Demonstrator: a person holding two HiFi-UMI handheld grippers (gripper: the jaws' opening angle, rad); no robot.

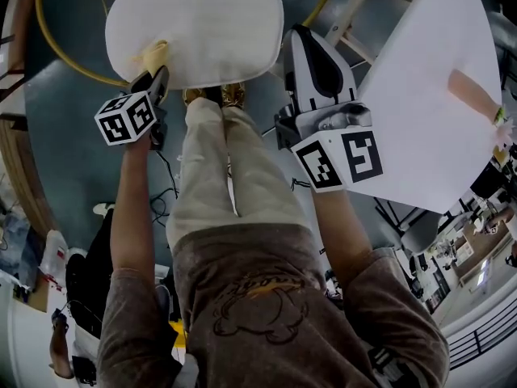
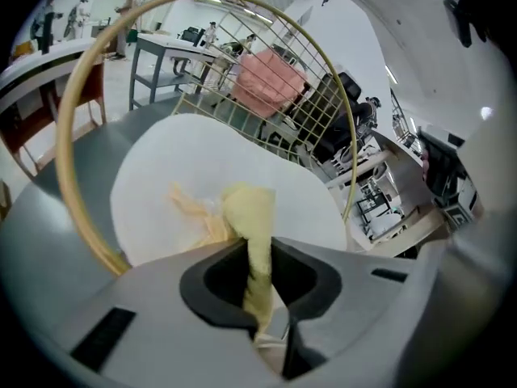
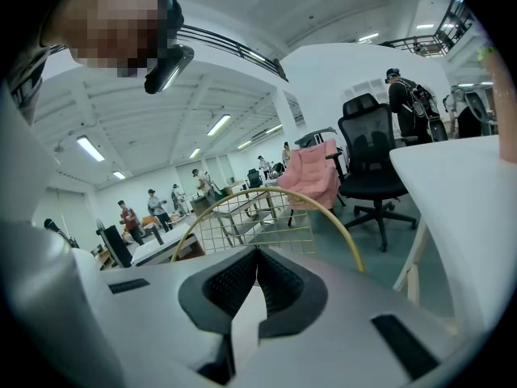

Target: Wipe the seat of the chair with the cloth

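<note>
The cloth point(image 2: 249, 217), clamped in your left gripper point(image 2: 258, 263), lies on the seat point(image 2: 161, 176) before the wire backrest point(image 2: 266, 103); your right gripper point(image 3: 257, 259), jaws together, is beside the counter point(image 1: 436, 120).

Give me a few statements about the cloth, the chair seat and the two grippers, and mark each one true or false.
1. The left gripper is shut on the cloth. True.
2. The cloth rests on a table. False: it lies on the chair's white seat.
3. The right gripper holds a second cloth. False: its jaws are together with nothing between them.
4. A gold hoop curves around the seat. True.
</note>
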